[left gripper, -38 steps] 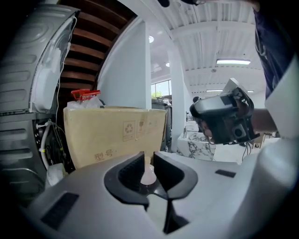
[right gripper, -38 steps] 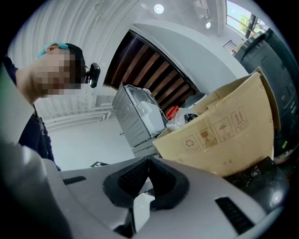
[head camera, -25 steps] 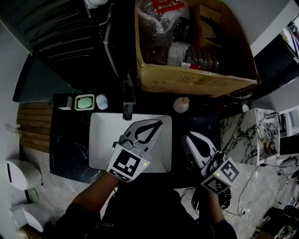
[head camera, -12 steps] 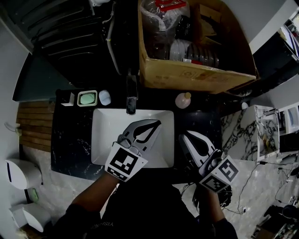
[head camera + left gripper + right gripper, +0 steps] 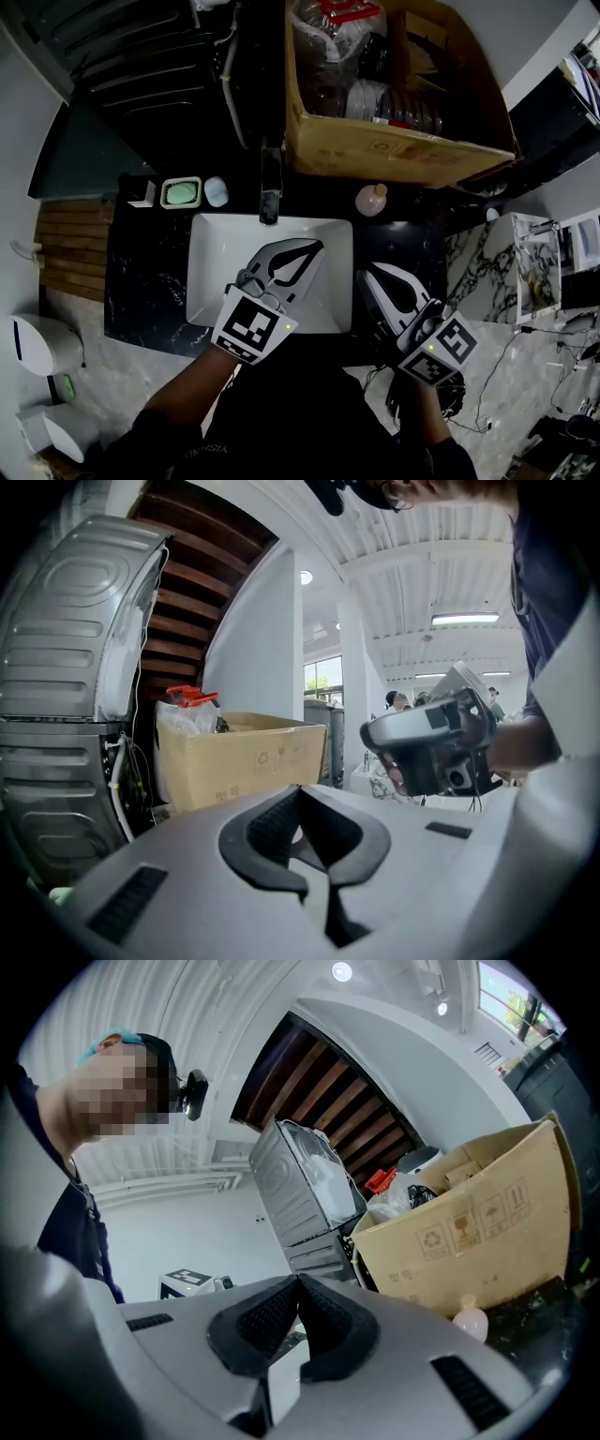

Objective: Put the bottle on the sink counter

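Plainly, the left gripper (image 5: 300,794) has its jaws pressed together at the tips, with nothing between the dark ribbed pads. The right gripper (image 5: 298,1281) is the same: its jaws meet at the tips and carry nothing. The two grippers are side by side and apart, the right one showing off to the right of the left jaws, held in a hand.

Directly beneath the left jaws is the white sink (image 5: 211,272), and their closed tips hang over the right part of the basin. The right jaws sit just past the basin's right edge, over the black marbled counter (image 5: 150,272) that frames the sink.

Farther out, the bottle (image 5: 471,1319) stands upright on that counter, ahead of the right jaws and off to their right, well apart from both grippers. It is pale pink with a lighter cap, and neither gripper touches it. From the left jaws it lies ahead and to the right, past the sink's far right corner.

Ahead of the left jaws and a little to their left, the faucet (image 5: 270,192) rises at the back edge of the sink. Farther left along that back edge is a soap dish (image 5: 181,193) holding a green bar.

Beyond the bottle, farthest from both sets of jaws, is an open cardboard box (image 5: 394,155) filled with bagged and stacked items.
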A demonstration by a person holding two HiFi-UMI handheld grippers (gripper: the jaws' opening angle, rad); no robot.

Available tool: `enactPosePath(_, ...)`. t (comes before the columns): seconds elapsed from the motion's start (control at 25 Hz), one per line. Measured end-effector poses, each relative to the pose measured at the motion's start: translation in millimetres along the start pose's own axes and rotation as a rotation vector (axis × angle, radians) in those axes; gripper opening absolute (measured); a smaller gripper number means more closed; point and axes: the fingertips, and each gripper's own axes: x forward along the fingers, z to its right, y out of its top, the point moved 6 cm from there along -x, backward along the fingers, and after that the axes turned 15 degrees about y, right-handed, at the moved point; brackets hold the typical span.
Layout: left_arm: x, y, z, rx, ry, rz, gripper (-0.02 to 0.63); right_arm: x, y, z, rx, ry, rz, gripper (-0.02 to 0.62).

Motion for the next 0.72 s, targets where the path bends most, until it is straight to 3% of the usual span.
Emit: enactPosePath(0.72,2.2,6.7,2.1,0.006,0.009,0.008,0.008,-3.2,-1.8,1.4,0.005,0.01,-0.02,0.026)
